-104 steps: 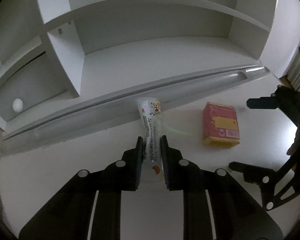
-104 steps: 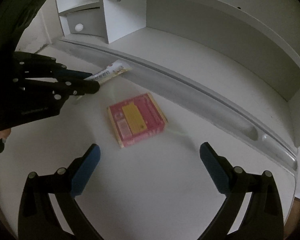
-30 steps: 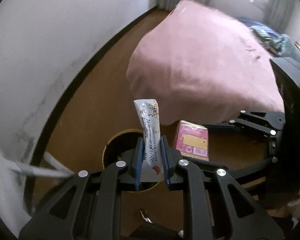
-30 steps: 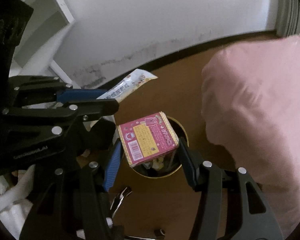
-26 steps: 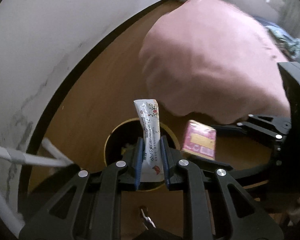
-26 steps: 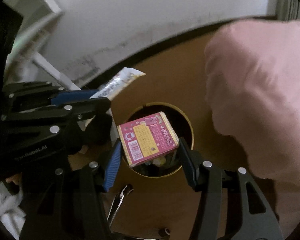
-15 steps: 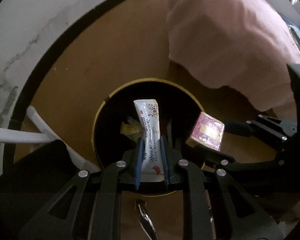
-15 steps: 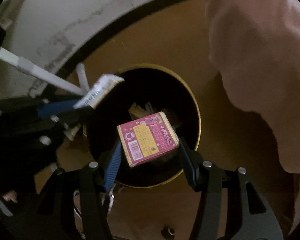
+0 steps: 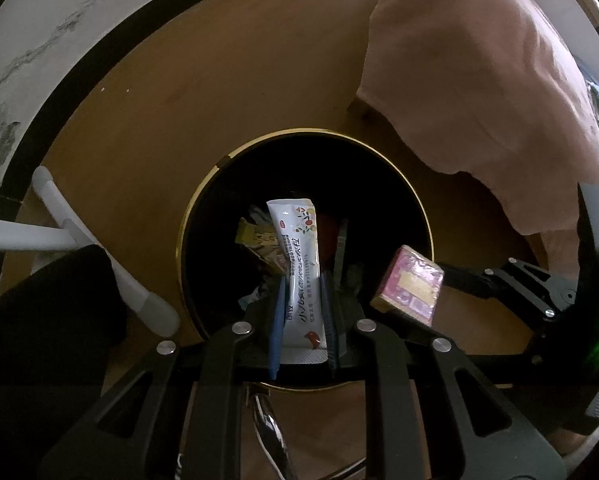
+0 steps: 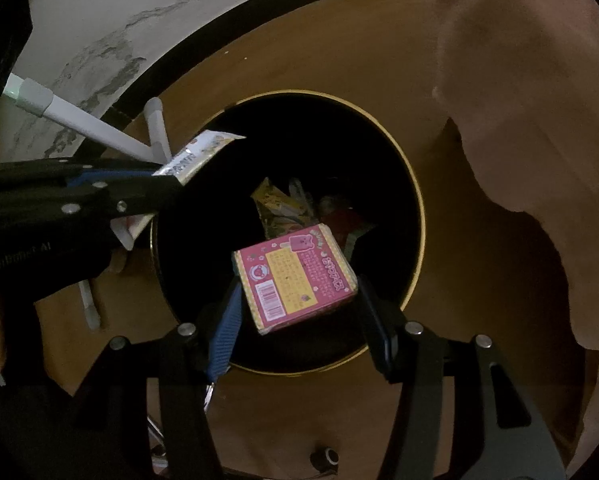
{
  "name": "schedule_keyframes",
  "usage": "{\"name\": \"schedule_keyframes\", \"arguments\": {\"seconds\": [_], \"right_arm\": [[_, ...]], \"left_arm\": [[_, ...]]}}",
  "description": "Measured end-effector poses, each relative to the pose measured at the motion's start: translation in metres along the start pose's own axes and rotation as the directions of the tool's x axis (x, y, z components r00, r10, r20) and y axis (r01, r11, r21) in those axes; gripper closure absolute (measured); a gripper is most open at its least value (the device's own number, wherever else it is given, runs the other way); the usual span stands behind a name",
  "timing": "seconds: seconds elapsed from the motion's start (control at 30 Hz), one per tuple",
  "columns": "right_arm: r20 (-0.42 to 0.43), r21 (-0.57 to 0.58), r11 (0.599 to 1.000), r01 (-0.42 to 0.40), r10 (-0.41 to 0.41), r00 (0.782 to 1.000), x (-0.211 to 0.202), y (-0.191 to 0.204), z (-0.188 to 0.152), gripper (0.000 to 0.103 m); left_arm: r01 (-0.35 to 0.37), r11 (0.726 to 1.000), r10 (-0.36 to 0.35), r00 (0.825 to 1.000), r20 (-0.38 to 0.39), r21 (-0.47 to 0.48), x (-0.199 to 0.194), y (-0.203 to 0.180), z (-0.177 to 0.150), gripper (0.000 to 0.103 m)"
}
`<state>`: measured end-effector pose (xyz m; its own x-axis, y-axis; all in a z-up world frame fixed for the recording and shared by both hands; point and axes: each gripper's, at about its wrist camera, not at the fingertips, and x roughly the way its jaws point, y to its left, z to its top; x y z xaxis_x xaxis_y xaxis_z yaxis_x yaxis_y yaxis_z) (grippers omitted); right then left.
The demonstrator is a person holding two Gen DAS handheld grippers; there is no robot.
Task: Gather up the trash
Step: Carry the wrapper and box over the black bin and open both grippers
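My left gripper [image 9: 301,288] is shut on a white snack sachet [image 9: 299,264] and holds it over the mouth of a round black trash bin with a gold rim [image 9: 430,216]. My right gripper [image 10: 297,284] is shut on a pink box [image 10: 295,278] and holds it above the same bin [image 10: 417,184]. The pink box [image 9: 409,286] also shows at the right in the left wrist view, and the sachet [image 10: 197,156] at the left in the right wrist view. Several wrappers [image 10: 279,204] lie at the bottom of the bin.
The bin stands on a brown wooden floor [image 9: 179,100]. A pink bedspread [image 9: 479,60] hangs close on the right. White furniture legs [image 9: 99,256] stand left of the bin, by the white wall and black skirting [image 10: 179,12].
Both grippers carried their items from the white desk down to the floor bin. In the last half second both moved closer over its opening.
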<state>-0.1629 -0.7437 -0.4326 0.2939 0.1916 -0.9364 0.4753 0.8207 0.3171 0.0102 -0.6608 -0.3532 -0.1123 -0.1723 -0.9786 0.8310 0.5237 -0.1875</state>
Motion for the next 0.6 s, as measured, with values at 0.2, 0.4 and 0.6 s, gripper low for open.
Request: {"name": "schedule_keyframes", "arguments": {"seconds": [0.2,0.4,0.6], "right_arm": [[-0.004,-0.010,1.000,0.008,-0.008,1.000,0.002,0.002,0.002,0.048],[-0.022,-0.046,0.999,0.018,-0.019,1.000,0.002,0.007,0.000,0.018],[0.017,-0.106,0.989,0.108,-0.106,0.994,-0.036,-0.007,-0.008,0.014]], "left_arm": [[0.002,1.000,-0.002,1.000,-0.003,-0.006,0.001,0.003,-0.003,0.086],[0.008,1.000,-0.007,0.998,0.067,-0.013,-0.008,0.001,-0.002,0.014],[0.134,0.990,-0.131,0.990,0.059,-0.049,-0.024,-0.010,-0.005,0.013]]}}
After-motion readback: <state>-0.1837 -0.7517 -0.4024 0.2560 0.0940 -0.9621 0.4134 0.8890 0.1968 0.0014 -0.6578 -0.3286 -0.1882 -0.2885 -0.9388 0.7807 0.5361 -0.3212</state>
